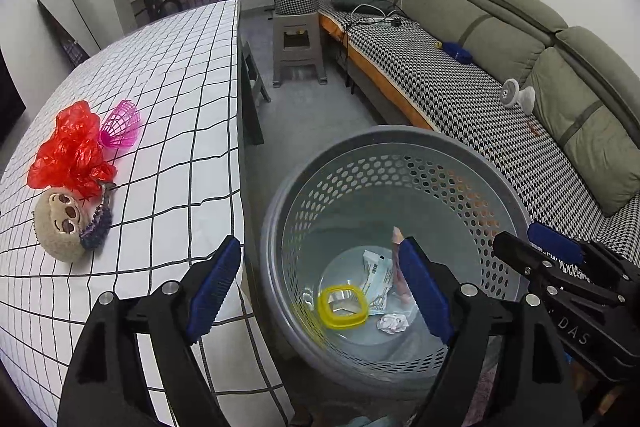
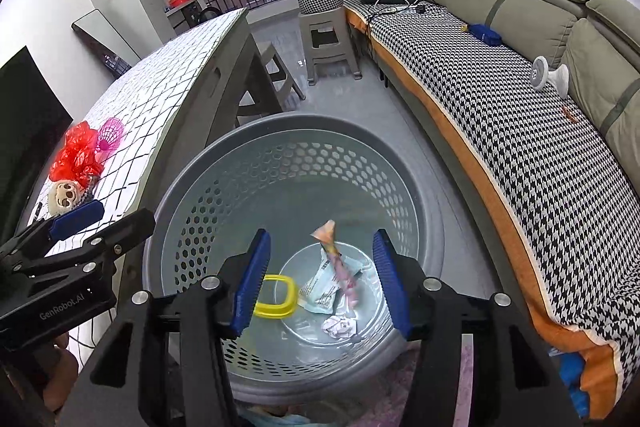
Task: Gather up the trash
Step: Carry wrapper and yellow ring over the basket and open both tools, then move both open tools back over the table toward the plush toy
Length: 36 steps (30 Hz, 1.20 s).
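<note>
Left wrist view: the left gripper (image 1: pixel 320 287) hangs with its jaws wide and nothing between them, over the counter's (image 1: pixel 180 75) near edge and the grey perforated bin (image 1: pixel 400 139) on the floor beside it. Left on the counter, near its left edge, the red plastic bag (image 1: pixel 72 147) lies crumpled, touching a pink mesh cup (image 1: pixel 120 125) and a plush sloth toy (image 1: pixel 66 223). The bag looks feather-light, limp and slick; I judge a pinch on one of its raised folds would hold best. The cup looks light but springy, best taken by its rim. Whether the toy counts as trash I cannot tell.

Right wrist view: the right gripper (image 2: pixel 322 283) is likewise spread wide and empty above the bin, where a yellow ring (image 2: pixel 280 301), a printed pouch (image 2: pixel 324 285), a pink wrapper (image 2: pixel 340 263) and a paper wad (image 2: pixel 339 327) lie. The gripper's finger hides part of the ring, and the bin's near base is cut off.
</note>
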Each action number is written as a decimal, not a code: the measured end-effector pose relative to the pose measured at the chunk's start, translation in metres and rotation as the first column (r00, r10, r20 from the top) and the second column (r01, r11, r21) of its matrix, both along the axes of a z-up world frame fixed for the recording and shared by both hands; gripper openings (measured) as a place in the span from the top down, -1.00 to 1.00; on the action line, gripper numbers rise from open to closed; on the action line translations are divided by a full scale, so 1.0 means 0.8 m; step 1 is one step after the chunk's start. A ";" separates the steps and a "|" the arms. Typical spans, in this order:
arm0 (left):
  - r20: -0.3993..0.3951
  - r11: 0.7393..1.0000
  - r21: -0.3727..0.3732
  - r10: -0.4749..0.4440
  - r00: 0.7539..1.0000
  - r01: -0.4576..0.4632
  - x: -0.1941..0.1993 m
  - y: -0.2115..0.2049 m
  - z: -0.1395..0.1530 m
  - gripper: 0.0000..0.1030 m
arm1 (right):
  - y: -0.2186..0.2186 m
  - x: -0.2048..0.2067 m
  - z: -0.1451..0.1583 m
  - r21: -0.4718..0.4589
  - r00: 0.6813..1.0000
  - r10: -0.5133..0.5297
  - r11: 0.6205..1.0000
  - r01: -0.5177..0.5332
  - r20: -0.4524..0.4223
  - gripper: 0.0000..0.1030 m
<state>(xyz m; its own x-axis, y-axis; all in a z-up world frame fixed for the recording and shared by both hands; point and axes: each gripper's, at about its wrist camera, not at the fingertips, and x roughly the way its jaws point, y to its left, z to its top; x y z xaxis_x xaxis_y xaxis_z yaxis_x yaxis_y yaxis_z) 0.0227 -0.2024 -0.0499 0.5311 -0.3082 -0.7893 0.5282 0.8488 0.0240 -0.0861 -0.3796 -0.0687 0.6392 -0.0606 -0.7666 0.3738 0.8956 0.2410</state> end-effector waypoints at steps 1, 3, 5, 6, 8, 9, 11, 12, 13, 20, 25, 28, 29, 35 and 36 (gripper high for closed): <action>-0.001 1.000 0.000 0.001 1.000 -0.001 0.000 0.001 0.001 -0.55 | 0.001 0.000 0.000 -0.001 1.000 0.001 1.000 -0.001 0.000 0.00; 0.000 1.000 -0.004 0.005 1.000 -0.005 -0.001 0.003 0.002 -0.55 | 0.003 -0.001 0.001 -0.003 1.000 0.001 1.000 -0.001 0.001 0.00; 0.001 1.000 -0.005 0.009 1.000 -0.009 -0.001 0.005 0.003 -0.55 | 0.005 -0.003 0.001 -0.005 1.000 0.001 1.000 -0.001 0.002 0.00; 0.001 1.000 -0.006 0.010 1.000 -0.010 -0.002 0.006 0.003 -0.55 | 0.006 -0.003 0.002 -0.009 1.000 0.001 1.000 -0.001 0.002 0.00; 0.001 1.000 -0.007 0.013 1.000 -0.013 -0.004 0.008 0.005 -0.55 | 0.004 -0.006 0.003 -0.014 1.000 0.001 1.000 -0.001 0.004 0.00; 0.002 1.000 -0.008 0.015 1.000 -0.015 -0.004 0.009 0.005 -0.55 | 0.005 -0.007 0.004 -0.016 1.000 0.000 1.000 0.000 0.006 -0.01; 0.004 1.000 -0.008 0.020 1.000 -0.020 -0.005 0.012 0.005 -0.57 | 0.006 -0.009 0.006 -0.020 1.000 -0.003 1.000 0.004 0.010 -0.04; 0.006 1.000 -0.008 0.024 1.000 -0.024 -0.006 0.013 0.005 -0.61 | 0.007 -0.010 0.007 -0.020 1.000 -0.004 1.000 0.004 0.012 -0.04; 0.009 1.000 -0.008 0.029 1.000 -0.029 -0.007 0.015 0.006 -0.62 | 0.007 -0.011 0.008 -0.021 1.000 -0.004 1.000 0.004 0.014 -0.04; 0.021 0.998 -0.017 0.057 0.998 -0.057 -0.010 0.037 0.009 -0.62 | 0.018 -0.017 0.009 -0.022 1.000 -0.002 1.000 0.002 0.025 -0.09; 0.025 0.996 -0.020 0.089 0.996 -0.088 -0.010 0.058 0.009 -0.62 | 0.031 -0.017 0.008 -0.010 0.999 0.018 1.000 -0.018 0.039 -0.14; 0.034 0.993 -0.024 0.114 0.993 -0.113 -0.011 0.077 0.011 -0.62 | 0.042 -0.014 0.006 -0.006 0.998 0.040 0.999 -0.040 0.040 -0.16; 0.037 0.992 -0.026 0.123 0.992 -0.122 -0.011 0.083 0.011 -0.62 | 0.046 -0.012 0.006 -0.009 0.998 0.051 0.999 -0.050 0.037 -0.16; 0.040 0.983 -0.038 0.183 0.982 -0.182 -0.010 0.120 0.012 -0.62 | 0.079 -0.002 0.005 -0.022 0.994 0.108 0.994 -0.107 0.032 -0.16; 0.041 0.981 -0.039 0.194 0.980 -0.192 -0.010 0.127 0.012 -0.62 | 0.082 0.000 0.005 -0.023 0.993 0.115 0.993 -0.114 0.033 -0.16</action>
